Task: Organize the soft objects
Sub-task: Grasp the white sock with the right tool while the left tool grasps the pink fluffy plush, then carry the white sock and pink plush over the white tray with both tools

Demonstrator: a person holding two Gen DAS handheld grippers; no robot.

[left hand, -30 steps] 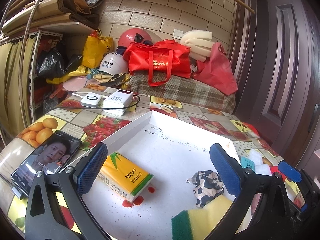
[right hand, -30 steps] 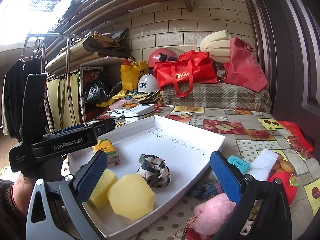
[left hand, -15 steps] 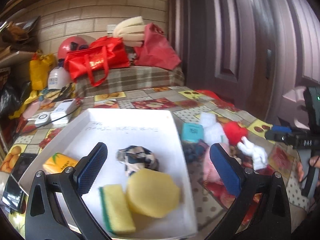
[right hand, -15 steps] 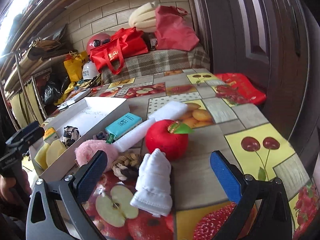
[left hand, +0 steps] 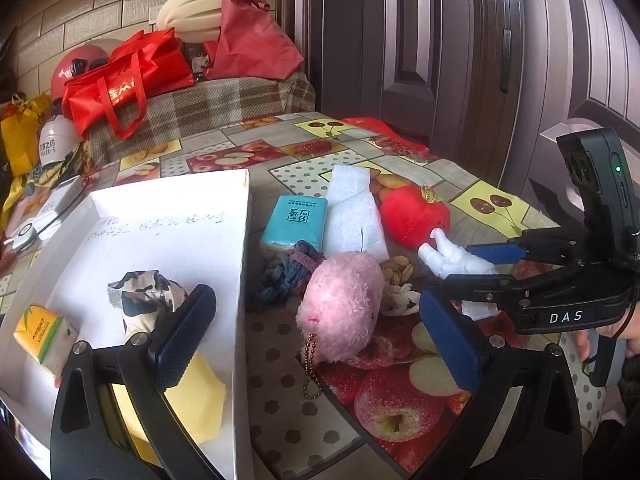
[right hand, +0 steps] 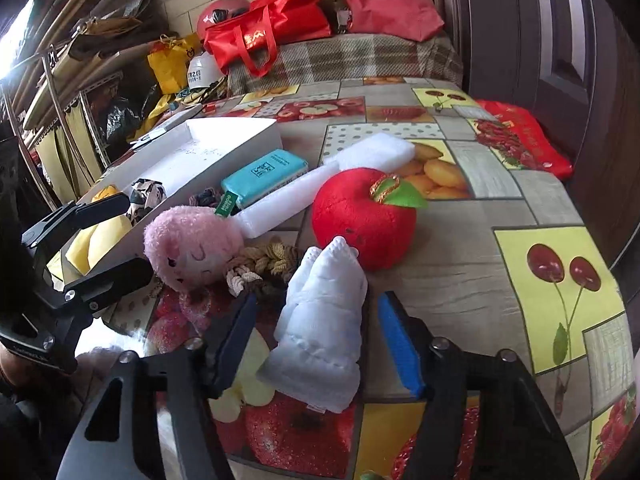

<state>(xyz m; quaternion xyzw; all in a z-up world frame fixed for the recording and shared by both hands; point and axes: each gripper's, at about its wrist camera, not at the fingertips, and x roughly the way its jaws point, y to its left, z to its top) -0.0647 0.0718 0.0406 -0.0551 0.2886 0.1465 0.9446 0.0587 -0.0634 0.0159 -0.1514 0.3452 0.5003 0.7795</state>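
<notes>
A white folded cloth [right hand: 324,320] lies on the fruit-print tablecloth between the fingers of my right gripper [right hand: 316,304]. Its jaws are closing, and a gap still shows beside each pad. In the left wrist view that gripper [left hand: 476,268] comes in from the right around the same cloth [left hand: 452,258]. My left gripper [left hand: 316,336] is open and holds nothing. One finger is over the white tray [left hand: 240,240], the other beyond a pink plush [left hand: 340,304]. In the tray lie a camouflage cloth [left hand: 140,292], a yellow tissue pack [left hand: 44,332] and a yellow sponge [left hand: 196,400].
A red plush apple [right hand: 360,216], a teal tissue pack [right hand: 264,172], white foam pieces [right hand: 280,200], a rope knot [right hand: 264,260] and a dark knitted ball [left hand: 288,272] crowd the table beside the tray. Red bags [left hand: 128,72] stand at the back, a dark door [left hand: 440,40] to the right.
Both grippers swung right, from the tray to the pile beside it. The right gripper came down over the white cloth and its jaws narrowed. The left gripper now straddles the tray wall.
</notes>
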